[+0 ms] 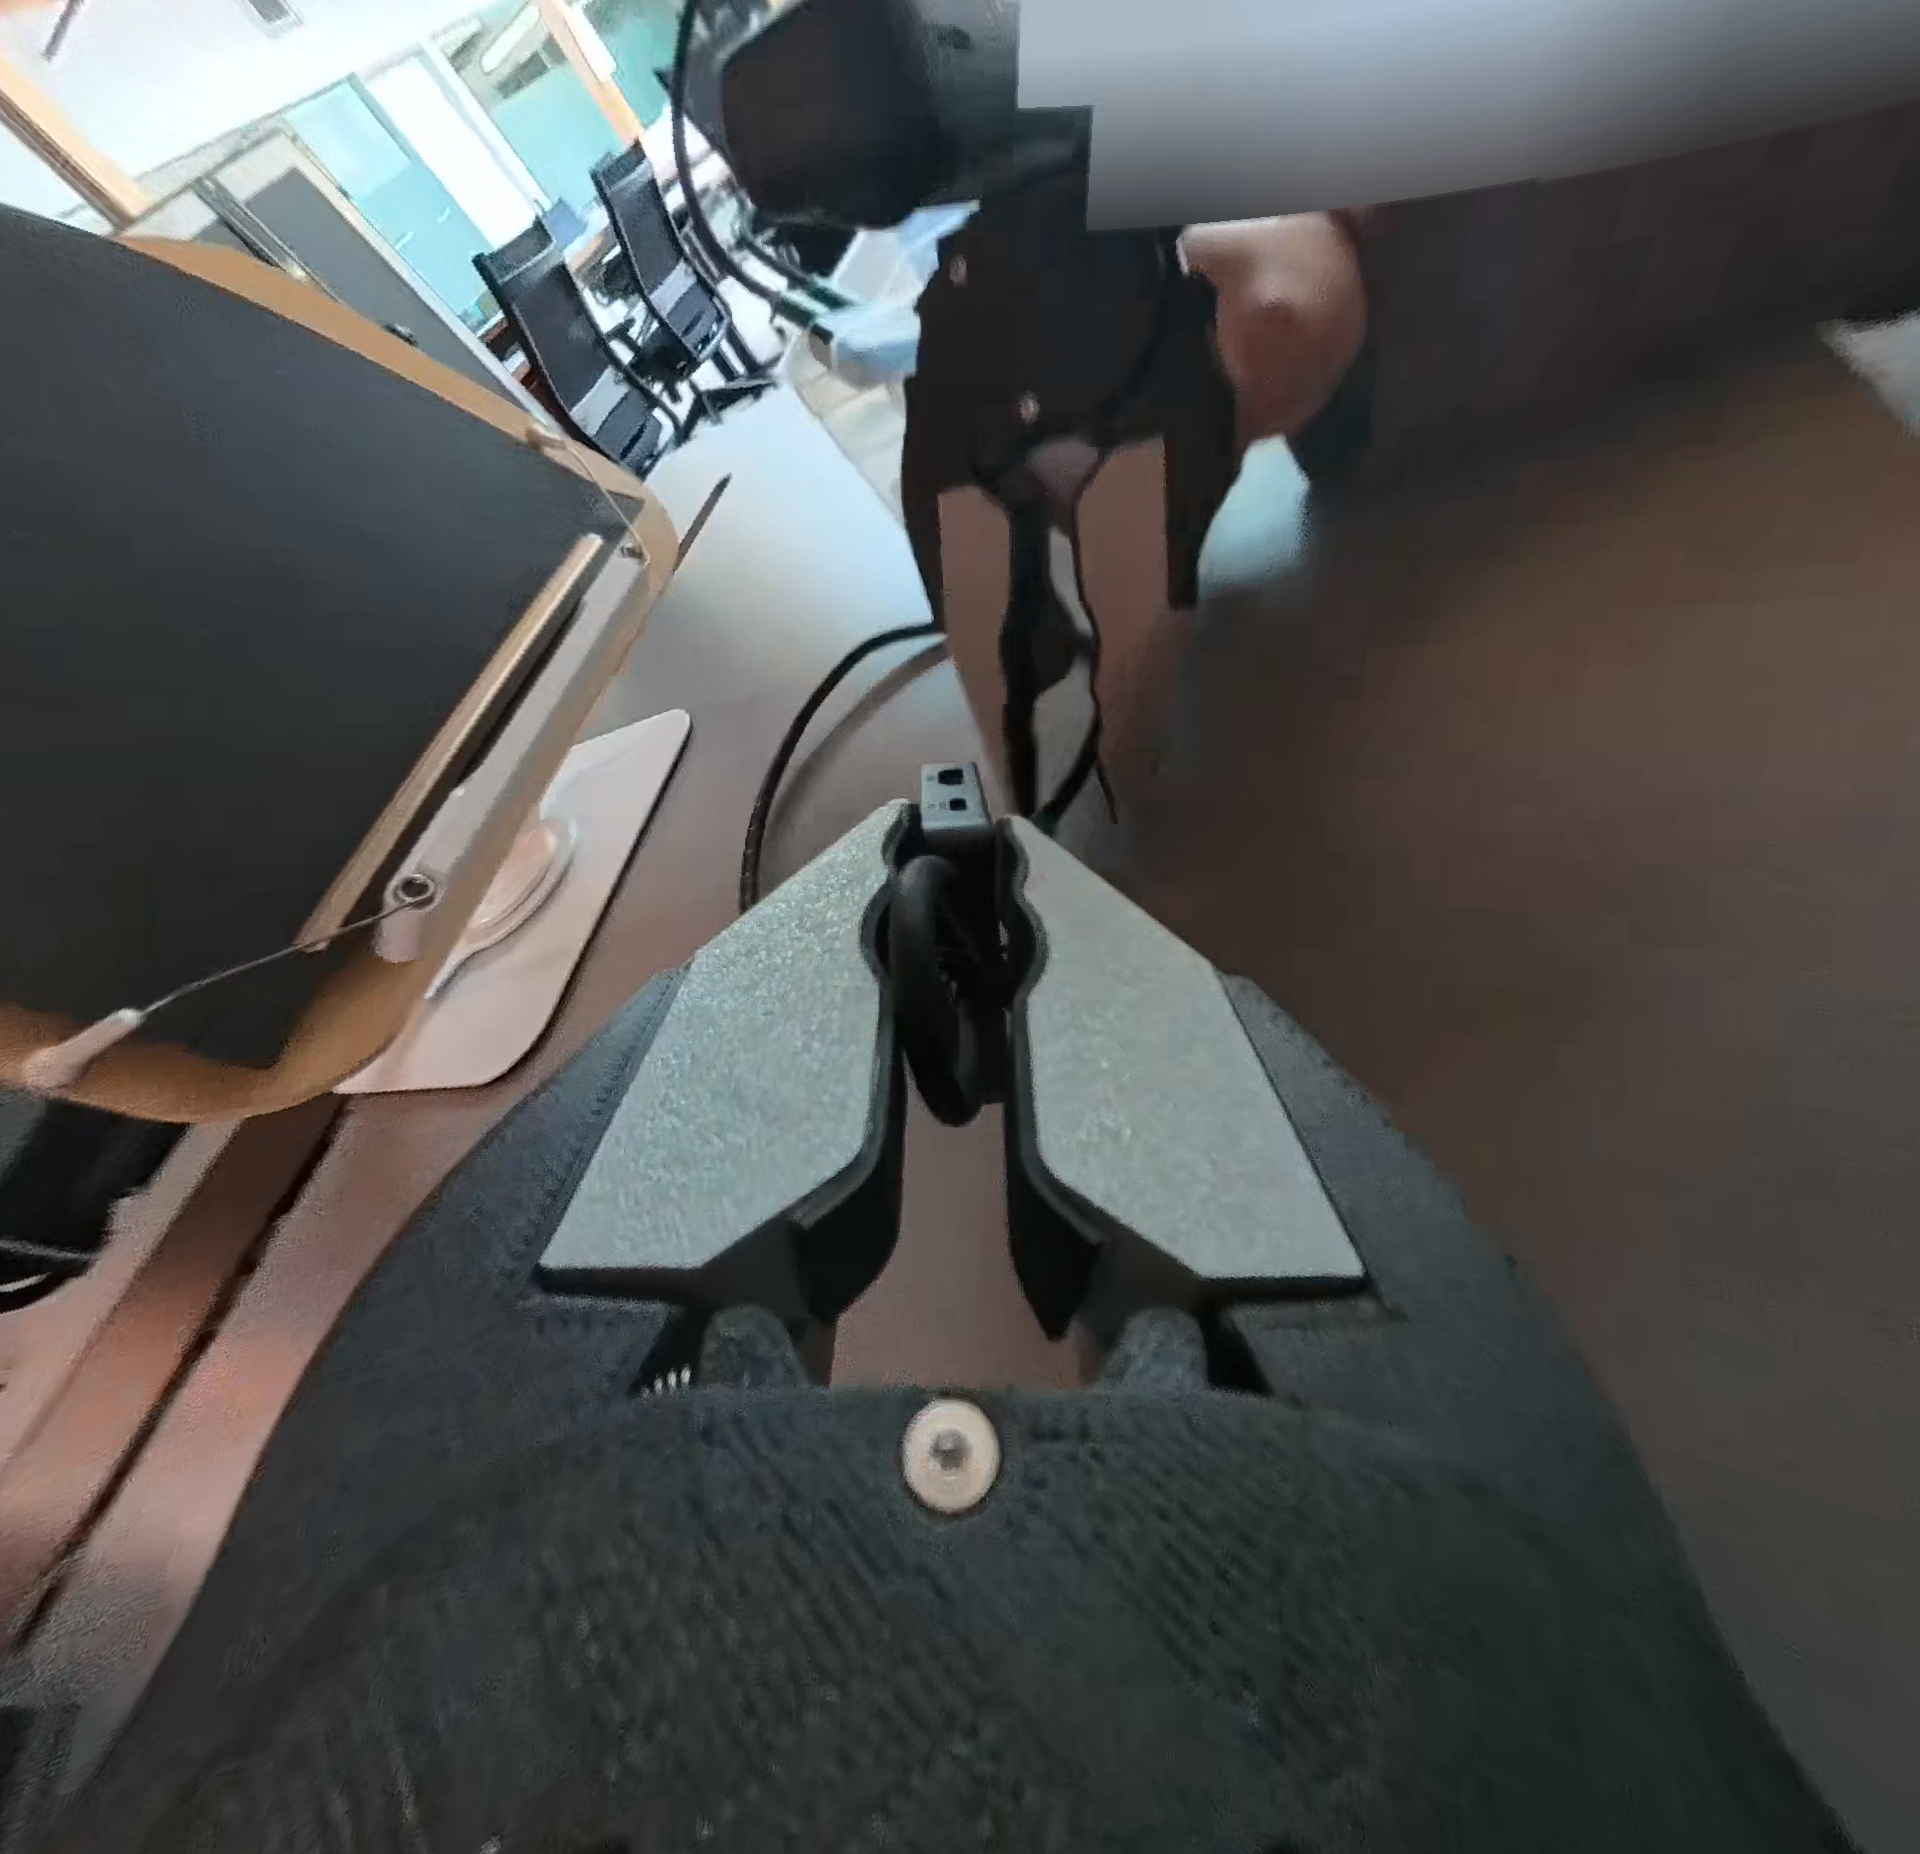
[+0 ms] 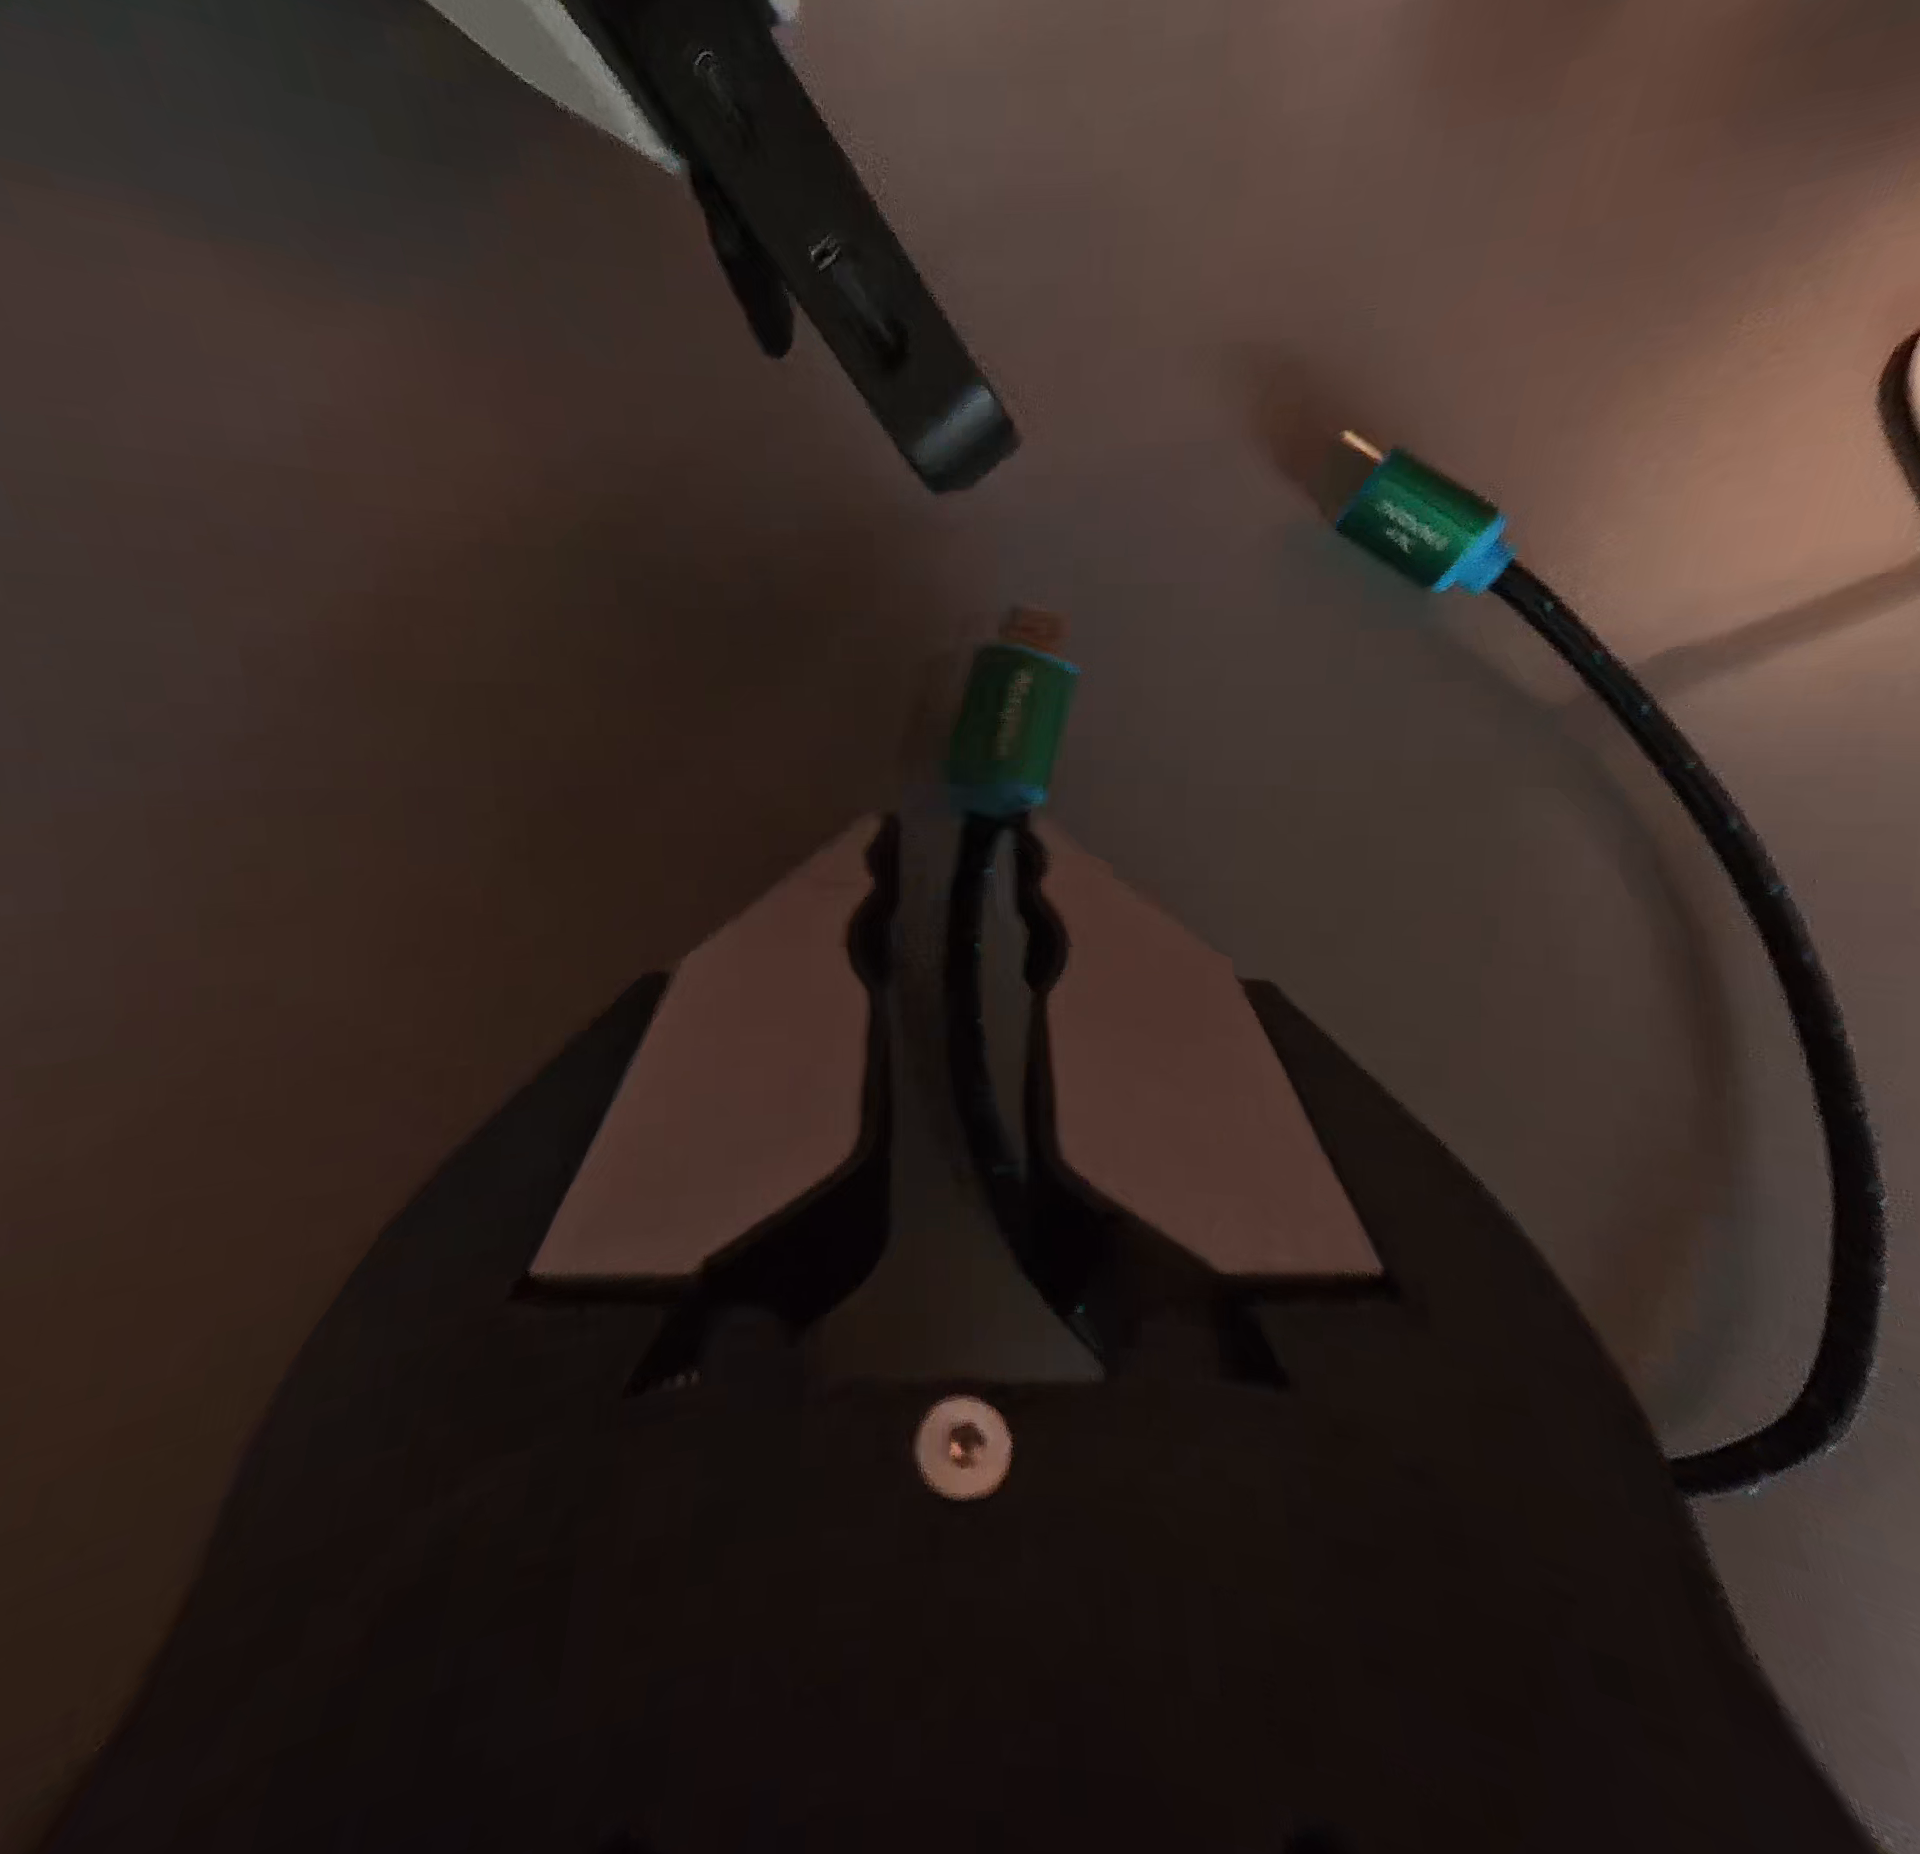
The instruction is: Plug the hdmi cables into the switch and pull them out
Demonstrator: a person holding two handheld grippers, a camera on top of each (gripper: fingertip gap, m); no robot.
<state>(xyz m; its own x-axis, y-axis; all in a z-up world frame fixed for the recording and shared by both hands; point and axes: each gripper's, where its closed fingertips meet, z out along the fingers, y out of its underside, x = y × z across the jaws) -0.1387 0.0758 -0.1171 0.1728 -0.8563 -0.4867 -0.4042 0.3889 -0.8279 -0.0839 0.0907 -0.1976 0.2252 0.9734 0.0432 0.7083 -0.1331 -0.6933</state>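
My left gripper [image 1: 951, 840] is shut on a small grey switch [image 1: 951, 791] that pokes out past its fingertips; a black cable loop [image 1: 940, 994] sits between the fingers. In the right wrist view the switch [image 2: 862, 287] is a long dark box hanging at the top, ports visible on its side. My right gripper [image 2: 961, 833] is shut on an HDMI cable [image 2: 982, 1025] just behind its green plug [image 2: 1013, 724], which points toward the switch's end, a short gap away. A second green HDMI plug [image 2: 1418, 516] lies loose on the brown table [image 2: 416, 661].
A monitor [image 1: 208, 609] on a flat stand [image 1: 561, 921] fills the left side. A black cable [image 1: 790, 755] curves over the table. A hand [image 1: 1278, 329] holds the right gripper [image 1: 1060, 599] ahead. Office chairs [image 1: 613, 350] stand far behind. The grippers' ends are close to 10 cm from one another.
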